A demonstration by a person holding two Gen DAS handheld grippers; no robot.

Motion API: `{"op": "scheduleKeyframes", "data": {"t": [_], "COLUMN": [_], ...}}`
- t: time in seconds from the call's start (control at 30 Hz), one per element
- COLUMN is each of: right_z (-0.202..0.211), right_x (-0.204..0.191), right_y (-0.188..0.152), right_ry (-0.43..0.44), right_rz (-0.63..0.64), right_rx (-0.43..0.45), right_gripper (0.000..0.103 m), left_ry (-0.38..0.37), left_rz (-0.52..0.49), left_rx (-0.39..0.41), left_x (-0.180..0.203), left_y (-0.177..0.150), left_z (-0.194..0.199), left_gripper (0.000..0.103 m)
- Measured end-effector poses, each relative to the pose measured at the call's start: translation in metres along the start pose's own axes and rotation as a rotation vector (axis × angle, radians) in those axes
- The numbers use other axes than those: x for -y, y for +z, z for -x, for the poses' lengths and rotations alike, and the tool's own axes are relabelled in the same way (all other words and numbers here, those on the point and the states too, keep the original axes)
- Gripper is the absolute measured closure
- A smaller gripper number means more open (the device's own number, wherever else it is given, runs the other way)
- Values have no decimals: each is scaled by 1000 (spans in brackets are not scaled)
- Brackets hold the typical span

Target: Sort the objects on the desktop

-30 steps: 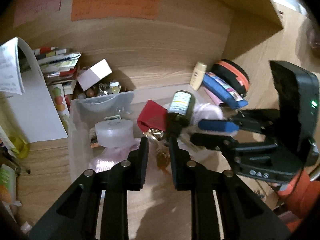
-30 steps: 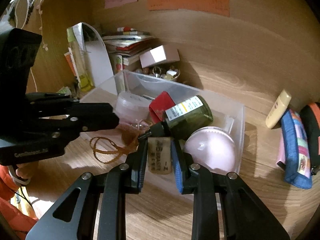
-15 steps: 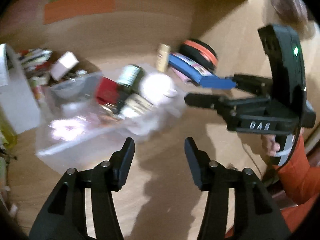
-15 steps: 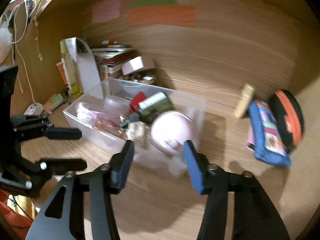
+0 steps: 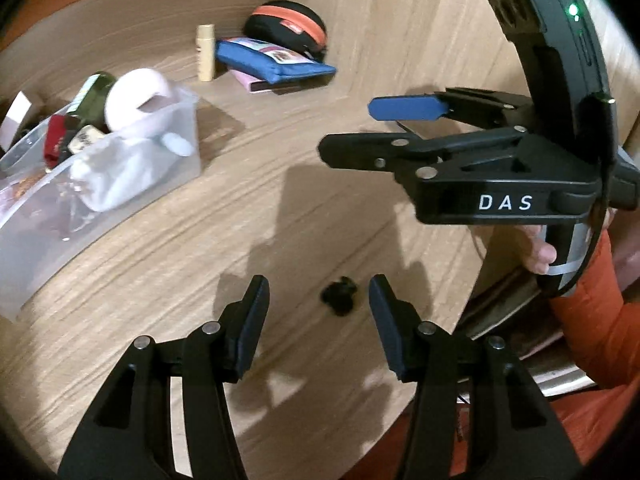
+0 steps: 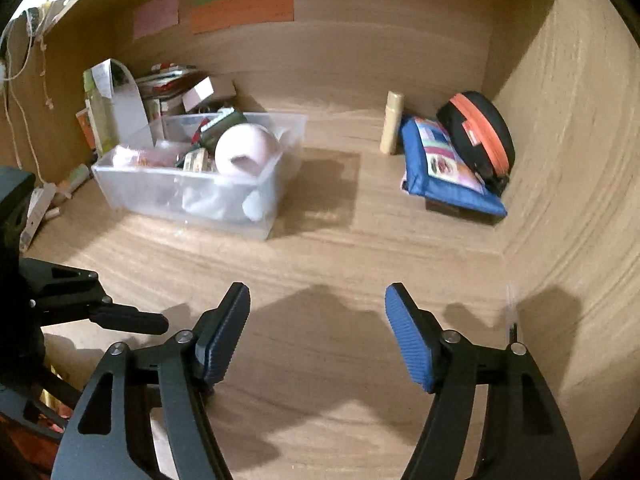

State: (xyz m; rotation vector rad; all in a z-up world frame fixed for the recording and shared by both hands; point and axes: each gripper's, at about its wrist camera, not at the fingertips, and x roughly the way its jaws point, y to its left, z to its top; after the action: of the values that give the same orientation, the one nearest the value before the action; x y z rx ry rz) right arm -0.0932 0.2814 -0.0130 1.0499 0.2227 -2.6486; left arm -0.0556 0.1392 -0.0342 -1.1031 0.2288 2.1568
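A clear plastic bin (image 6: 208,196) on the wooden desk holds a dark green bottle (image 5: 90,96), a pink round case (image 6: 246,150), a red item and other small things. It also shows at the left of the left wrist view (image 5: 120,184). My left gripper (image 5: 318,312) is open and empty, low over the desk, with a small black object (image 5: 340,300) between its fingers. My right gripper (image 6: 318,328) is open and empty, well back from the bin. It shows from the side in the left wrist view (image 5: 360,128).
A blue pouch (image 6: 444,164), a black and orange case (image 6: 480,136) and a cream tube (image 6: 392,122) sit at the back right corner. Books, papers and a white box (image 6: 200,92) stand behind the bin. Wooden walls enclose the back and right.
Both grippers have opened and pulled back from the bin toward the desk's front. The bottle and key ring they held over the bin now lie in it.
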Motion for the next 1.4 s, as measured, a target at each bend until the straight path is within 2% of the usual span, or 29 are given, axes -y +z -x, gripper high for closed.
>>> {"op": "scheduleKeyframes", "data": {"t": [0.03, 0.1, 0.13, 0.17, 0.43, 0.7, 0.9, 1.03, 1.2, 1.23, 1.3, 1.37, 1.4], "right_z": [2, 5, 6, 7, 1, -21, -32, -40, -47, -46, -45, -45, -44], "right_x": [0, -1, -1, -2, -10, -26, -40, -47, -54, -55, -57, -60, -61], "right_y": [-3, -6, -7, -7, -1, 30, 51, 60, 65, 66, 67, 68, 69], "right_ry": [0, 7, 10, 15, 43, 109, 140, 162, 180, 180, 172, 173, 178], "right_rz": [1, 1, 1, 1, 17, 38, 72, 75, 78, 80, 82, 80, 78], "right_rx": [1, 8, 10, 14, 18, 31, 45, 47, 43, 46, 53, 60, 60], "right_gripper": [36, 36, 36, 36, 36, 36, 36, 36, 36, 36, 36, 36, 36], "left_ry": [5, 11, 12, 14, 62, 178, 246, 271, 281, 281, 294, 303, 311], "left_rz": [-2, -1, 2, 6, 43, 178, 221, 257, 271, 265, 255, 253, 254], "left_rx": [1, -11, -19, -24, 31, 159, 254, 228, 197, 202, 223, 251, 269], "left_x": [2, 5, 7, 7, -13, -83, -126, -151, -159, -157, -152, -147, -145], "left_y": [0, 0, 0, -1, 1, 28, 45, 49, 45, 44, 42, 39, 37], "left_z": [-2, -9, -14, -17, -4, 48, 78, 67, 52, 53, 59, 67, 72], "left_gripper": [55, 67, 83, 85, 85, 85, 85, 85, 85, 83, 74, 60, 57]}}
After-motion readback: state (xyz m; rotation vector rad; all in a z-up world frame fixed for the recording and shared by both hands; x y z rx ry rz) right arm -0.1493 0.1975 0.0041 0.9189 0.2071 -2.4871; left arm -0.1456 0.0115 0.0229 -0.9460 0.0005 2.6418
